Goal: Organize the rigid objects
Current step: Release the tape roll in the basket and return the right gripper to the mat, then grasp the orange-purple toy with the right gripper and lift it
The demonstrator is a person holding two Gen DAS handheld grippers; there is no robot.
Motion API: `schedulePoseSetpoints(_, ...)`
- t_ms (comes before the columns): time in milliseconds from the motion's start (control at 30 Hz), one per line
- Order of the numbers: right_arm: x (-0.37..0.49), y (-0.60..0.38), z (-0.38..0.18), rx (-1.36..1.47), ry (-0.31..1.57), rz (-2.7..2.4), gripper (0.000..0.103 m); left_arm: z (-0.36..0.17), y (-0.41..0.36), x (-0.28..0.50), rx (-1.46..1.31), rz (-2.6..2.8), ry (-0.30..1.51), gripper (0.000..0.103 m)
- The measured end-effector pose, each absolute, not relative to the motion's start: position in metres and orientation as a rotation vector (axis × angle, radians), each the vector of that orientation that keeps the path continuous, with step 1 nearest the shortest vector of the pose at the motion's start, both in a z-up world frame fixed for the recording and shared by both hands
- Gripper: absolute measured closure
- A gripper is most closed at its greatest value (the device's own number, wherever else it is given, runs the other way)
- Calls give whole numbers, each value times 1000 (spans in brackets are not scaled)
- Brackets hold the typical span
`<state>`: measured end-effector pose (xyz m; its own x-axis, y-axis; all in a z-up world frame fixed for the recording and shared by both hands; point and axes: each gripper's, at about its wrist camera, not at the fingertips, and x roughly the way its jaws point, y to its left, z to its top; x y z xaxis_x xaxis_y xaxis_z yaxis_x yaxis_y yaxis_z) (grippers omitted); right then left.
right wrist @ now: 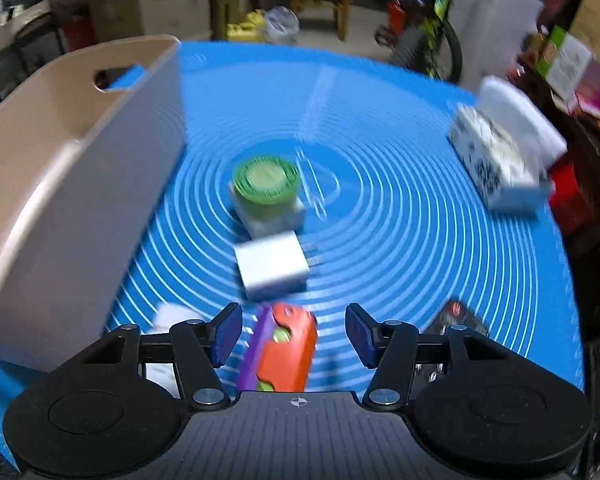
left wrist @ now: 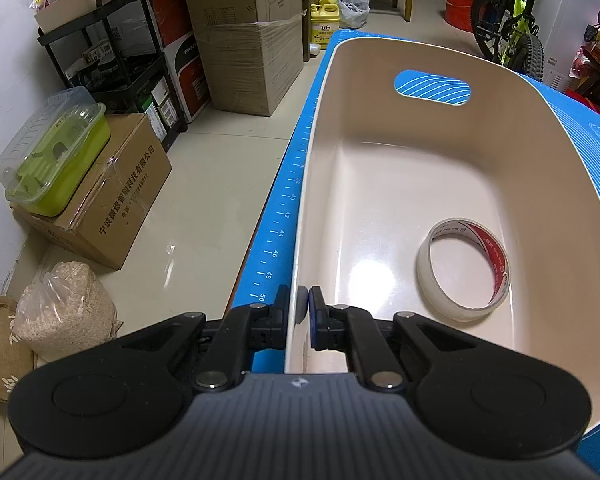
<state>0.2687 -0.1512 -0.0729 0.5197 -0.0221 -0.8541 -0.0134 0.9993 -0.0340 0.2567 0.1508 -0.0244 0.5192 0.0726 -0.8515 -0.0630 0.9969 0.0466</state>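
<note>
A beige plastic bin (left wrist: 380, 200) stands on the blue mat (left wrist: 292, 184) with a roll of clear tape (left wrist: 466, 270) inside it. My left gripper (left wrist: 303, 312) is shut on the bin's near left wall. In the blurred right wrist view the bin (right wrist: 80, 184) stands at the left. My right gripper (right wrist: 294, 334) is open, with an orange and purple toy block (right wrist: 286, 350) lying between its fingers. Beyond it lie a white charger plug (right wrist: 270, 270) and a green-topped white tub (right wrist: 266, 194).
A white patterned box (right wrist: 496, 164) lies at the mat's right. A dark object (right wrist: 460, 320) and a white object (right wrist: 172, 316) lie beside my right fingers. Left of the table are cardboard boxes (left wrist: 112, 196), a green container (left wrist: 56, 160) and a black shelf (left wrist: 112, 52).
</note>
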Motion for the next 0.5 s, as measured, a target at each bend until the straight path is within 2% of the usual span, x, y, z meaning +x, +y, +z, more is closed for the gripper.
schedulePoseSetpoints(267,269,-147,-96,-11,1081,-24,37,-24,150,257,14,84,1022,92)
schedulePoseSetpoints(367,269,-146,-99,0,1080,-17,43,-25,150,257,16,84,1022,92)
schedulePoseSetpoints(433,268,-145,-98,5,1079,-4,54,-24,150,257,16,84,1022,92)
schedulePoseSetpoints(500,267,-144,-97,-4,1075,-2,54,-24,150,257,15,83,1022,92)
